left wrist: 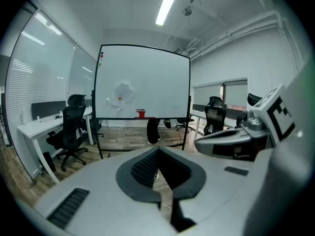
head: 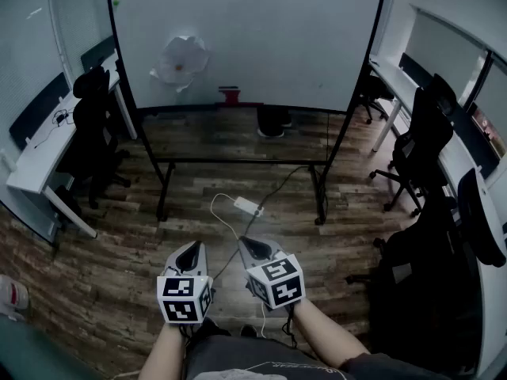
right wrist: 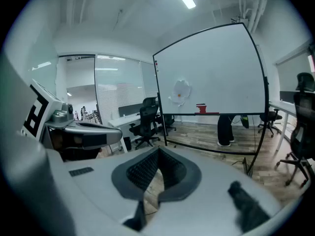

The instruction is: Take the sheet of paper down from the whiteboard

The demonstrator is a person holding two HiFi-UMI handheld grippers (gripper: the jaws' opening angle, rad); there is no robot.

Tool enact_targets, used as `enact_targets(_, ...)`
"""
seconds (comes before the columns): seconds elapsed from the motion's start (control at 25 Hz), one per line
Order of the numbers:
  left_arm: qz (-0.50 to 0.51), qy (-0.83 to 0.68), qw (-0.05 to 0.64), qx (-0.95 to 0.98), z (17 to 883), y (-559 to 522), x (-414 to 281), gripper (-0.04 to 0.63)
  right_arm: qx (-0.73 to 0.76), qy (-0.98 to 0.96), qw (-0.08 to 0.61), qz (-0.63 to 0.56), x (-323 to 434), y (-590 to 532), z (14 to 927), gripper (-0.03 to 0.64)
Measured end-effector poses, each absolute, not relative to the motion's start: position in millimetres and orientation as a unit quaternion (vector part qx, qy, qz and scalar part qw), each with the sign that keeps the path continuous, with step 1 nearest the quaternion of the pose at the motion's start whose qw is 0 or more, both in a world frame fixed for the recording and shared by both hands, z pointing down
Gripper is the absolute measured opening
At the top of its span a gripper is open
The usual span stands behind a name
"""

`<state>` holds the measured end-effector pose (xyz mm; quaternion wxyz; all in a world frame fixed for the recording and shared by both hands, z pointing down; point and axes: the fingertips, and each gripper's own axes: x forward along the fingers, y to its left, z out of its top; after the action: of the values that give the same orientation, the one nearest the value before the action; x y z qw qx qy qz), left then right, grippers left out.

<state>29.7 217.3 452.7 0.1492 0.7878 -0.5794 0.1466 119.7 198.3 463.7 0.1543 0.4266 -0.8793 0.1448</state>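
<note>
Sheet of paper (head: 181,62), white and crumpled, stuck to the large black-framed whiteboard (head: 261,30), with both grippers well apart from it.
It sits on the board's lower left part, an orange spot near its middle, above and left of a small red object (head: 230,95) on the tray ledge. The grey left gripper (head: 189,252) and grey right gripper (head: 255,248) hang side by side over the wooden plank floor (head: 119,244), each with its jaws pressed together and nothing between them.
</note>
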Motion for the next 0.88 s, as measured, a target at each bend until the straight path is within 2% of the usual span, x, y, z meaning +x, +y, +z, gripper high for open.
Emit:
enact_targets(0.52, 0.137, -0.581, 0.146, 0.789, 447, 222, 25, 0.014, 0.422, -0.881, 0.156, 0.143, 108, 202, 461, 0.021)
enact_targets(0.88, 0.131, -0.602, 0.153, 0.773, 452, 219, -8, 0.014, 0.399, -0.888, 0.140, 0.181, 86, 197, 479, 0.021)
